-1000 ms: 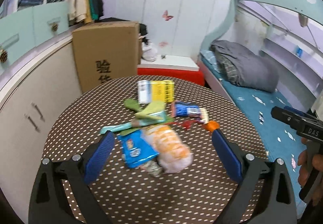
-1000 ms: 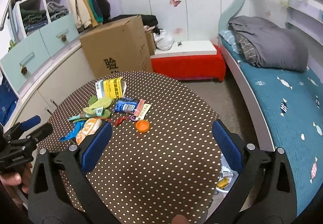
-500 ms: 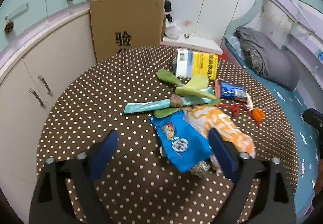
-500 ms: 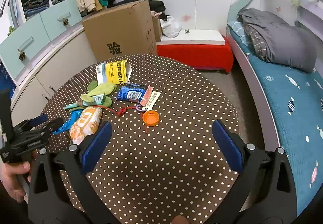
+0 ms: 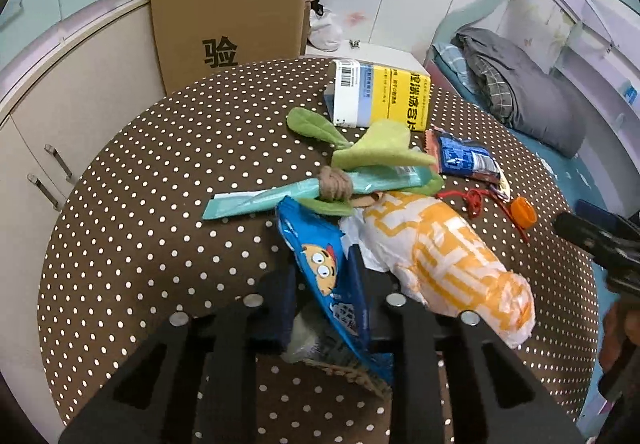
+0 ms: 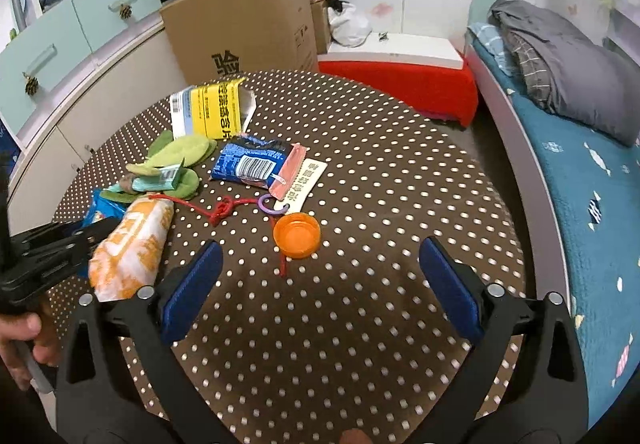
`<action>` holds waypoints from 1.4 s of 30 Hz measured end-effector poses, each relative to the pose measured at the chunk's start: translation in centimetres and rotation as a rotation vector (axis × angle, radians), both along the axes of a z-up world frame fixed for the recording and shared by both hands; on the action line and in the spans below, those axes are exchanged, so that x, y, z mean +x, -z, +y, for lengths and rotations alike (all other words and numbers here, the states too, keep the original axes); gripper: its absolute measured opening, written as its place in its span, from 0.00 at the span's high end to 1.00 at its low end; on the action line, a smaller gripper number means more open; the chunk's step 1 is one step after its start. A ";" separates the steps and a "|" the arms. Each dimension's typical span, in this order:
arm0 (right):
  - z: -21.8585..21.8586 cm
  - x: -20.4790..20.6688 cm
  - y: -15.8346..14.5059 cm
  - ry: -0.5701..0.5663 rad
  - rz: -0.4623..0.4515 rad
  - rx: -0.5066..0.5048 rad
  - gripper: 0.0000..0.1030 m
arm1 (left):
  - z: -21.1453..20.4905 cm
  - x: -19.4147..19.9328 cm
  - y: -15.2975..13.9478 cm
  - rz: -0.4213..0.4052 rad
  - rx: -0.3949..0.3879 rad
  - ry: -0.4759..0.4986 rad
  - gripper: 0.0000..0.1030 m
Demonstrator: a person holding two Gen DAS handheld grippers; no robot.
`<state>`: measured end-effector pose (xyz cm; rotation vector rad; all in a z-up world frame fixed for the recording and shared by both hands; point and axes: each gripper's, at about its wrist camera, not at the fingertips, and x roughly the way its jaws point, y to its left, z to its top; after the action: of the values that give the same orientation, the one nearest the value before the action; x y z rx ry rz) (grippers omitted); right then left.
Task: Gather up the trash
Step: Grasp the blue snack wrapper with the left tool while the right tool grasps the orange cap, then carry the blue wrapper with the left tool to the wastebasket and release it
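My left gripper (image 5: 320, 284) is closing its jaws on a blue snack wrapper (image 5: 320, 264) with a cartoon face. The wrapper stands pinched between the pads. Beside it lie an orange-and-white plastic bag (image 5: 448, 256), a teal tube (image 5: 280, 192) and green leaves (image 5: 380, 148). My right gripper (image 6: 320, 256) hangs low over the dotted table (image 6: 400, 164), wide but closing slightly. An orange cap (image 6: 297, 235) lies about level with its tips, left of centre, and neither pad touches it. A red string (image 6: 220, 210), a blue packet (image 6: 252, 160) and a yellow box (image 6: 212, 112) lie beyond.
A cardboard box (image 6: 240, 28) stands behind the table, with pale cabinets (image 5: 60, 92) along the left. A red bench (image 6: 400, 84) and a bed with a grey blanket (image 6: 568, 76) are at the right. A hand (image 6: 24, 340) holds the left gripper (image 6: 60, 244).
The left gripper came down onto the blue wrapper and its jaws closed in on it. The right gripper dropped lower and nearer the orange cap.
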<state>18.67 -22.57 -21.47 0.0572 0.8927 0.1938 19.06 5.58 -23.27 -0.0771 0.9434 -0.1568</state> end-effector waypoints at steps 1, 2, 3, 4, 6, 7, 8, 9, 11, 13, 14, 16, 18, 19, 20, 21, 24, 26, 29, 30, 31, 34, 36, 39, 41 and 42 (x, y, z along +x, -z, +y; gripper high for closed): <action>0.3 0.4 0.4 -0.007 0.008 -0.005 0.19 | 0.2 -0.3 -0.1 -0.003 -0.007 -0.002 0.79; 0.5 0.7 0.6 -0.011 0.014 -0.009 0.25 | 0.3 -0.5 -0.2 -0.004 -0.013 -0.002 0.79; 0.7 1.2 1.0 -0.017 0.021 -0.017 0.28 | 0.5 -0.7 -0.2 -0.005 -0.015 -0.004 0.80; 0.9 1.4 1.3 -0.021 0.025 -0.022 0.36 | 0.7 -0.9 -0.3 -0.011 -0.020 -0.006 0.80; 1.3 1.9 1.8 -0.033 0.037 -0.030 0.50 | 0.9 -1.1 -0.6 -0.021 -0.030 -0.008 0.81; 1.4 2.0 2.1 -0.041 0.044 -0.030 0.62 | 1.0 -1.3 -0.8 -0.027 -0.034 -0.007 0.81; 1.6 2.0 2.2 -0.043 0.038 -0.037 0.69 | 1.1 -1.4 -0.9 -0.031 -0.037 -0.007 0.81; 1.6 1.9 2.2 -0.044 0.033 -0.044 0.71 | 1.2 -1.6 -1.2 -0.039 -0.043 -0.006 0.82; 1.6 1.5 2.1 -0.053 0.032 -0.015 0.71 | 1.3 -2.0 -1.6 -0.049 -0.049 -0.004 0.82; 1.5 0.9 1.7 -0.049 0.012 -0.012 0.71 | 1.6 -2.5 -2.2 -0.067 -0.061 -0.003 0.82; 1.3 0.7 1.5 -0.047 0.009 -0.005 0.71 | 1.6 -2.7 -2.5 -0.074 -0.067 -0.003 0.82; 0.8 0.0 0.9 -0.041 -0.004 0.013 0.71 | 1.8 -3.1 -3.1 -0.088 -0.074 -0.001 0.82; 0.2 -0.7 0.1 -0.034 -0.021 0.025 0.71 | 1.8 -3.5 -3.7 -0.103 -0.076 0.000 0.82; 0.0 -0.9 -0.2 -0.032 -0.027 0.035 0.71 | 1.7 -3.9 -4.3 -0.114 -0.080 0.002 0.82; -0.3 -1.2 -0.7 -0.028 -0.035 0.044 0.71 | 1.7 -4.1 -4.6 -0.122 -0.083 0.004 0.82; -0.5 -1.4 -1.1 -0.025 -0.044 0.047 0.71 | 1.5 -4.3 -4.9 -0.129 -0.084 0.006 0.82; -1.4 -2.5 -2.8 -0.022 -0.077 0.067 0.71 | 1.0 -5.0 -6.4 -0.162 -0.087 0.017 0.82; -2.0 -3.3 -4.1 -0.021 -0.106 0.077 0.71 | 0.3 -5.6 -7.7 -0.187 -0.095 0.029 0.82; -2.9 -4.4 -5.8 -0.019 -0.145 0.095 0.71 | -0.8 -6.1 -9.1 -0.219 -0.099 0.048 0.82; -3.4 -4.9 -6.6 -0.017 -0.162 0.105 0.71 | -1.4 -6.2 -9.7 -0.229 -0.104 0.057 0.82; -3.7 -5.1 -7.0 -0.016 -0.172 0.110 0.71 | -2.1 -6.4 -10.3 -0.239 -0.105 0.069 0.82; -4.7 -6.1 -8.7 -0.010 -0.210 0.121 0.71 | -4.0 -6.4 -11.7 -0.268 -0.102 0.106 0.82; -5.6 -6.7 -9.5 -0.003 -0.232 0.130 0.71 | -5.6 -6.4 -12.6 -0.286 -0.101 0.136 0.82; -7.2 -7.7 -10.7 0.020 -0.262 0.145 0.71 | -7.6 -6.4 -13.5 -0.304 -0.100 0.177 0.82; -8.8 -8.4 -11.5 0.047 -0.282 0.151 0.71 | -9.5 -6.4 -14.1 -0.314 -0.099 0.213 0.82; -9.4 -8.7 -11.7 0.057 -0.289 0.153 0.71 | -10.1 -6.4 -14.2 -0.318 -0.099 0.225 0.82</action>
<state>10.01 -31.92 -9.81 0.1922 0.5866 0.2114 12.67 -4.54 -9.09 -0.0355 0.6246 -0.4121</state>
